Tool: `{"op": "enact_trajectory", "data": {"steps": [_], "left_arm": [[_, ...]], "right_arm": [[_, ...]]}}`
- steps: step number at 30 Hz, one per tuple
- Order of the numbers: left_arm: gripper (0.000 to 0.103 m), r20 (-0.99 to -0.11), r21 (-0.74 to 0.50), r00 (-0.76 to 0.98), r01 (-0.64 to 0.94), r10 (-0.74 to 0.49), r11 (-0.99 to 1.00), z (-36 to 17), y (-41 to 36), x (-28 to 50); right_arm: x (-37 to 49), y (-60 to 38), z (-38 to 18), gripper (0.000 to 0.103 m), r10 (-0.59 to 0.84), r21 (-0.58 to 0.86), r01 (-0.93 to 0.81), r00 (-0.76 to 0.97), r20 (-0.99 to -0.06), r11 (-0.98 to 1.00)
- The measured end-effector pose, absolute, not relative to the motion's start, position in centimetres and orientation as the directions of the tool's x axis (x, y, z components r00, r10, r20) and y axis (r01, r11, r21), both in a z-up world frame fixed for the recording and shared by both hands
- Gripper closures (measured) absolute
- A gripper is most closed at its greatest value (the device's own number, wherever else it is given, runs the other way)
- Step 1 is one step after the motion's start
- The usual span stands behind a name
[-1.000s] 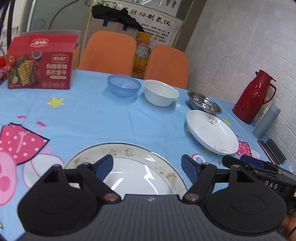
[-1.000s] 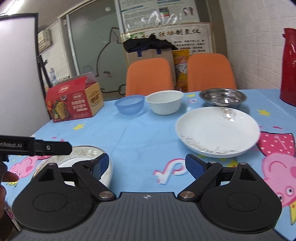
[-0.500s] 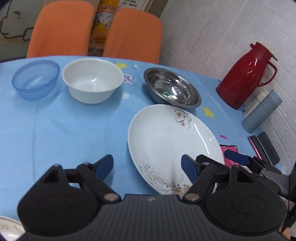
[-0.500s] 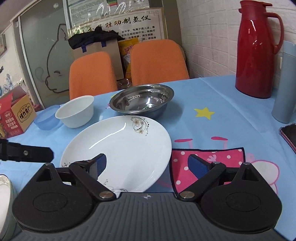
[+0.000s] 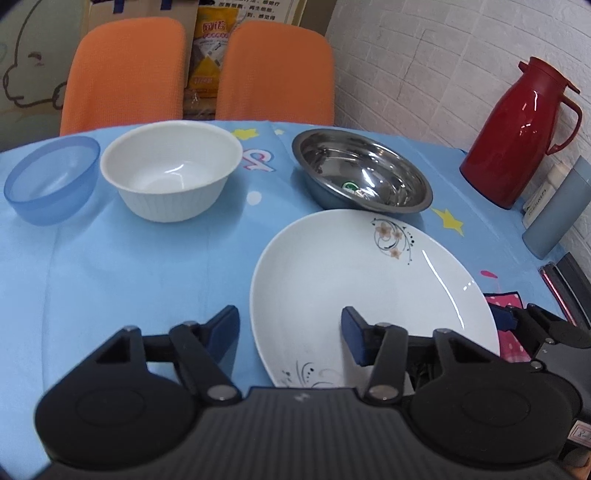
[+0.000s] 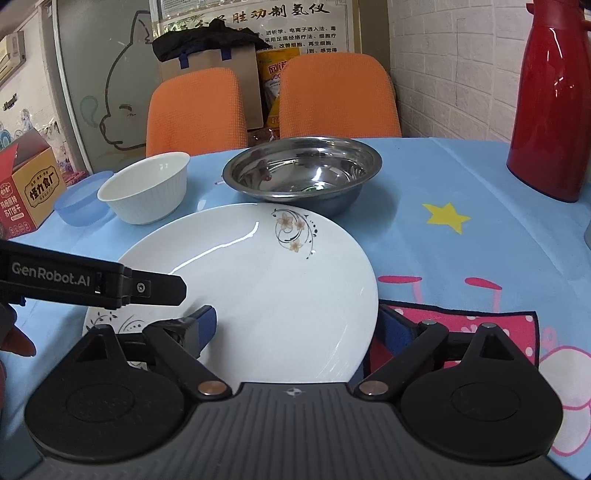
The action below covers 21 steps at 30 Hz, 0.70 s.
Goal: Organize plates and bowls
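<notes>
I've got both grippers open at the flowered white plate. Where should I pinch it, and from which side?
Probably the near rim. The white plate is shallow and lies flat on the tablecloth, so only its upturned edge offers purchase. The right gripper already straddles the near-right rim; come in low from there. The far edge sits close to the steel bowl.

Clinic break room: wall health poster (image 6: 251,27)

A white brick-patterned wall (image 6: 454,70) is seen on the right, and two orange chairs (image 6: 197,110) are drawn up at the far edge of the tabletop (image 6: 461,184), which is covered by a light blue cartoon-print cloth. Behind the chairs, a frosted glass panel (image 6: 107,81) with a cartoon outline and a poster (image 6: 251,18) of Chinese text are seen, with a cardboard box (image 6: 210,62) set before them.
</notes>
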State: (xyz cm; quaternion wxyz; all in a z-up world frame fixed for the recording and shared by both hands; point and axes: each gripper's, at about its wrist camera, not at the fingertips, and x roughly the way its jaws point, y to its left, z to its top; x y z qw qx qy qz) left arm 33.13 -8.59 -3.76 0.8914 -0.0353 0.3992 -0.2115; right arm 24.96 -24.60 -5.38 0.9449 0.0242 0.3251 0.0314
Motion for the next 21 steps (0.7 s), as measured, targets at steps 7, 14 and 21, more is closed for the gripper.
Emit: {"op": "enact_trajectory", "data": {"steps": [7, 14, 21], "left_arm": [[0.063, -0.711, -0.175, 0.606, 0.339, -0.357, 0.924, -3.1, -9.3, 32.4], [0.063, -0.674, -0.141, 0.645, 0.366, -0.36, 0.92, -1.1, -7.0, 28.9], [0.062, -0.611, -0.181, 0.706, 0.316, -0.358, 0.931, 1.1, -1.1, 23.7]], "right_arm": [[23.8, -23.3, -5.3, 0.0, 0.062, 0.063, -0.031, 0.8, -0.597, 0.998], [20.8, -21.9, -4.5, 0.0, 0.091, 0.129, -0.022, 0.826, -0.556, 0.991], [17.8, -18.0, -1.8, 0.0, 0.13, 0.107, -0.087, 0.845, -0.518, 0.99]]}}
